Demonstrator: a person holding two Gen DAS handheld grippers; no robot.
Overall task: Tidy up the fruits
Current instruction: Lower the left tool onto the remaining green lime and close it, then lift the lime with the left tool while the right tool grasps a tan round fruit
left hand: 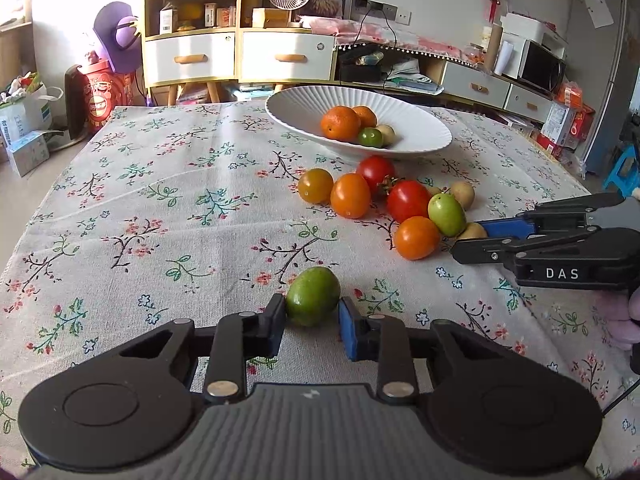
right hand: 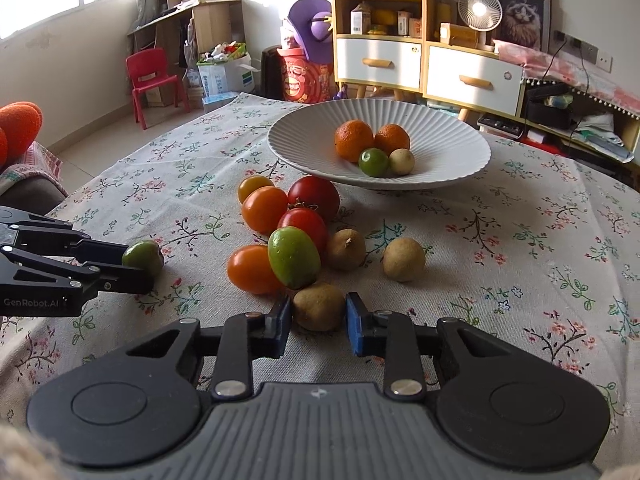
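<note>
Both grippers pinched a fruit apiece, nearer the cameras than the white ribbed bowl [left hand: 416, 136].

The left gripper [left hand: 312, 314] was pressed onto a green lime [left hand: 313, 295] lying apart from the bowl; the right gripper [right hand: 318, 314] was clamped on a brown longan [right hand: 319, 306] touching the heap. Round skins seated near the pad tips might squirt free on lifting, and the longan's rise could nudge the leaning green tomato [right hand: 293, 257], rolling its neighbours.

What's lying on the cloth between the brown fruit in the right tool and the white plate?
A cluster of tomatoes and a green fruit, plus two more brown fruits off to the side; the right wrist view shows this best.
</note>
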